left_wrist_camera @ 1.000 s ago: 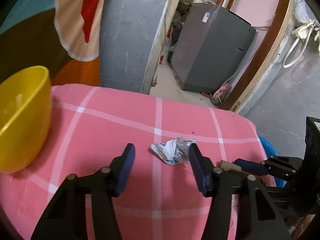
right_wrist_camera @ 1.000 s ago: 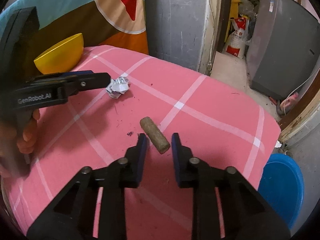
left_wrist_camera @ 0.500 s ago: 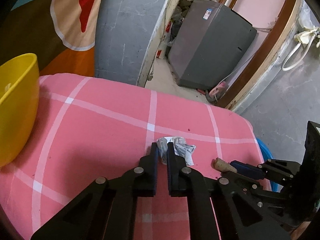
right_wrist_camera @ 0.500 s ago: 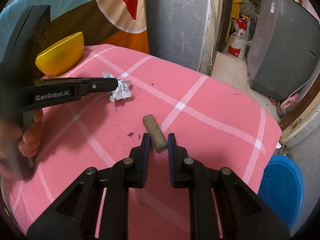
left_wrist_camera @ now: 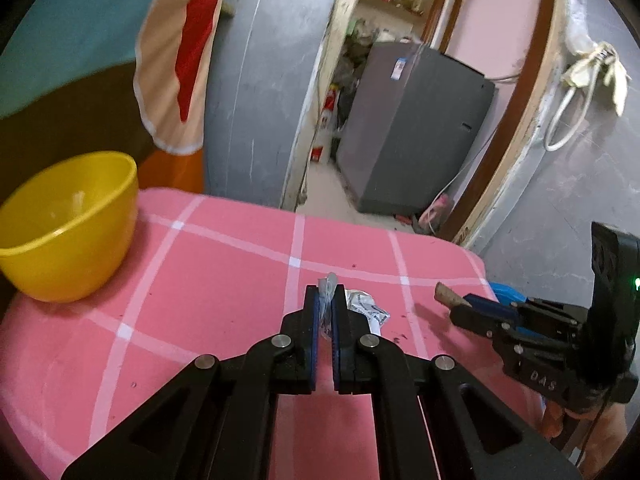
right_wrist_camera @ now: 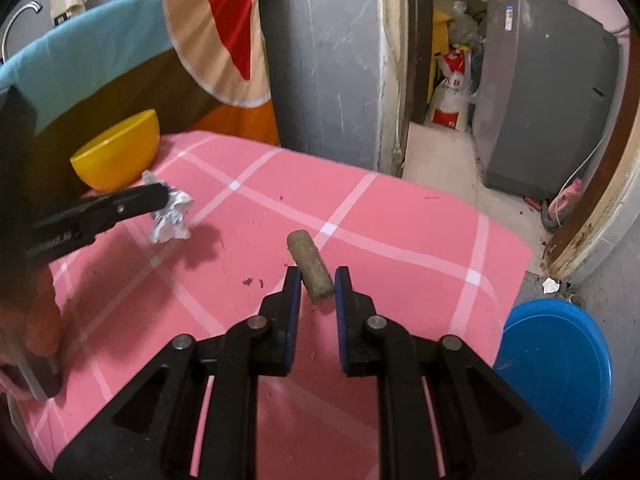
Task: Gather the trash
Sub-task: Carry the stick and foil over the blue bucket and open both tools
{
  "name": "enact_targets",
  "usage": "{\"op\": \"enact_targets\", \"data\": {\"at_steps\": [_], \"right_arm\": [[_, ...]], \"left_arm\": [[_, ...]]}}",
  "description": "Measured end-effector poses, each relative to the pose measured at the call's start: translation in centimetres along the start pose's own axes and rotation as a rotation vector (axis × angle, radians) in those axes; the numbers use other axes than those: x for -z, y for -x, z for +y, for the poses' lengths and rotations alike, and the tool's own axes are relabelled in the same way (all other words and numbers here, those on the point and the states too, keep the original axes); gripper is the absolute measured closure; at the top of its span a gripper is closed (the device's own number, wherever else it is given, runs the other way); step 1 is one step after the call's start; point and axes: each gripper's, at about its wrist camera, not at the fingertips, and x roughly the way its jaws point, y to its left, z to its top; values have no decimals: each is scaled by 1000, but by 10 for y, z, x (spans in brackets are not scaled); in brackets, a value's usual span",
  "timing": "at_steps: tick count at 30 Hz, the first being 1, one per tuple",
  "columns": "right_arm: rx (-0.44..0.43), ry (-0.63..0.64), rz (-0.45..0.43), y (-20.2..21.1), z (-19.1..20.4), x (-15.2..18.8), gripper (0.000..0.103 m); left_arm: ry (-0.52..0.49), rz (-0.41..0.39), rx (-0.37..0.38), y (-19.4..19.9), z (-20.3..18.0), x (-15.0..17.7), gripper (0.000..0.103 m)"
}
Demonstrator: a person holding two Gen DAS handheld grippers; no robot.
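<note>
Wrapper [right_wrist_camera: 170,216] lifted off pink checked tablecloth [right_wrist_camera: 400,232]; yellow bowl [left_wrist_camera: 68,224] nearer.

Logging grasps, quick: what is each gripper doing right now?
Left gripper: shut on the wrapper.
Right gripper: shut on the cork.

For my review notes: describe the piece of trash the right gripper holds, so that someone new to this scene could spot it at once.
Start at the pink checked tablecloth, with a yellow bowl at its far left corner. Near the cloth's middle, the right gripper is shut on a short brown cork. Unlike the shiny crumpled wrapper pinched in the left gripper, it is a dull, smooth-sided cylinder.
</note>
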Motion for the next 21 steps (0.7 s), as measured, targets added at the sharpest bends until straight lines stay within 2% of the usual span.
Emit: {"op": "enact_targets", "data": {"at_steps": [6, 13, 21], "right_arm": [[6, -45, -143, 31, 1, 7, 88], [56, -45, -361, 82, 9, 13, 88], [128, -74, -538, 130, 4, 21, 88]], "left_arm": [[-39, -105, -10, 25, -23, 7, 100], [-81, -248, -7, 49, -51, 3, 100], [-139, -385, 10, 75, -90, -1, 100]]}}
